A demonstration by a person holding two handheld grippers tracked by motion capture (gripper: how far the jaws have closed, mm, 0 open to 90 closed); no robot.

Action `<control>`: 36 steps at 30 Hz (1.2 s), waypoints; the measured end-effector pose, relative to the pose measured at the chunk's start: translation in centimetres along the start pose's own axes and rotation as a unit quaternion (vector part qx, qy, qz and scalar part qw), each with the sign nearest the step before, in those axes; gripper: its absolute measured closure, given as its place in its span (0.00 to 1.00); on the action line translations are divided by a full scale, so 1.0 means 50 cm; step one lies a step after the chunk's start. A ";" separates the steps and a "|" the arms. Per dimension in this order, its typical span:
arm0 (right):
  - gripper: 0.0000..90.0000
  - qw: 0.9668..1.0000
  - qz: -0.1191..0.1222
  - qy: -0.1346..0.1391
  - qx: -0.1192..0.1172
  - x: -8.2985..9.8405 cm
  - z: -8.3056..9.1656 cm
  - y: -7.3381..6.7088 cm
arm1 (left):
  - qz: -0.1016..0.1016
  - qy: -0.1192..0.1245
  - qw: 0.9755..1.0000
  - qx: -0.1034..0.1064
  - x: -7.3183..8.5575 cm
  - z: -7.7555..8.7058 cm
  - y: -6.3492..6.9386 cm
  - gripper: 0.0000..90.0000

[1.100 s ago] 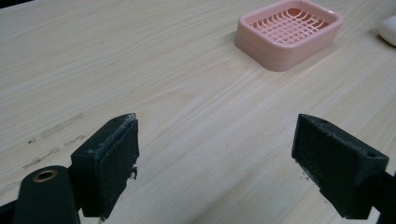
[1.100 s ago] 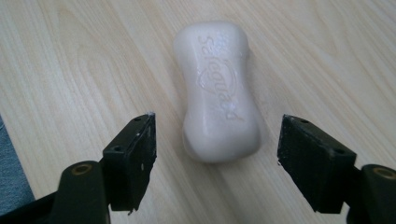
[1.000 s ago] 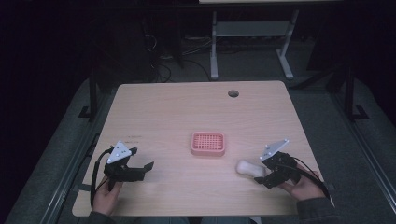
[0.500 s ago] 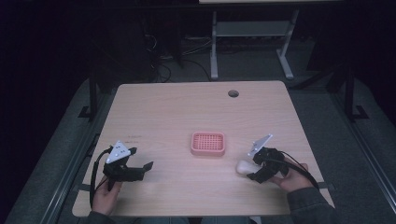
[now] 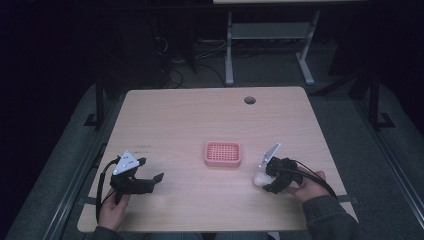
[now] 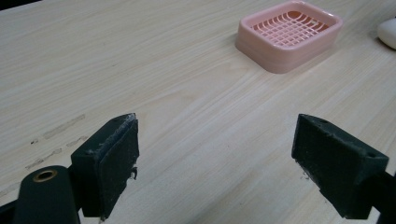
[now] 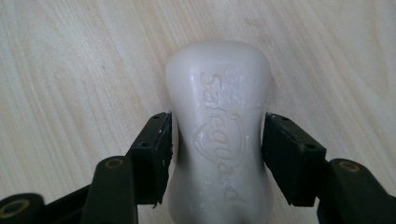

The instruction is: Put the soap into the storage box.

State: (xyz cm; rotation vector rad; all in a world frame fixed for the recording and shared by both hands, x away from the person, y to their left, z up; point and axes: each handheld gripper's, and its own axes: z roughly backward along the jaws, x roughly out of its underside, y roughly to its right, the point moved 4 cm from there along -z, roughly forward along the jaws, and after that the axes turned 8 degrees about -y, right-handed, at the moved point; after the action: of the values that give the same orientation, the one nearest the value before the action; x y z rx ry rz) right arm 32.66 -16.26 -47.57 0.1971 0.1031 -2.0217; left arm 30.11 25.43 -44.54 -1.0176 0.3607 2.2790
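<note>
Right gripper shifted left toward mid-table since a second back, now over soap at near right of table, just right of and nearer than pink dish. Jaws just been closing from wide open; in right gripper view, pads flank the soap's narrow waist, touching or a hair off both sides, so grip looks made or nearly made. Soap flat on the wood, not lifted yet. Dish empty, mid-table. Left gripper parked near left, same spot as before, jaws wide apart, nothing between. Likely next: firm the squeeze, lift, carry soap left to the dish. Slippery bar, could squirt out.
</note>
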 end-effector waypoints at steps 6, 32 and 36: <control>0.52 1.000 0.002 -0.014 0.000 -0.003 -0.005 0.001 | 0.001 0.000 1.000 0.000 0.000 0.000 0.000 0.16; 0.55 1.000 0.012 -0.021 -0.014 -0.011 0.004 -0.005 | 0.003 0.005 1.000 0.001 -0.001 0.004 -0.002 0.16; 0.55 1.000 0.018 -0.016 -0.011 -0.017 0.016 -0.007 | 0.002 0.005 1.000 0.000 -0.001 0.004 -0.002 0.16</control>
State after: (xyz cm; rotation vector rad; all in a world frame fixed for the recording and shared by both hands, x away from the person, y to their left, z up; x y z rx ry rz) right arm 32.64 -15.51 -46.62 0.1514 0.1006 -1.9870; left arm 30.07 25.56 -44.37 -1.0297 0.3672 2.2772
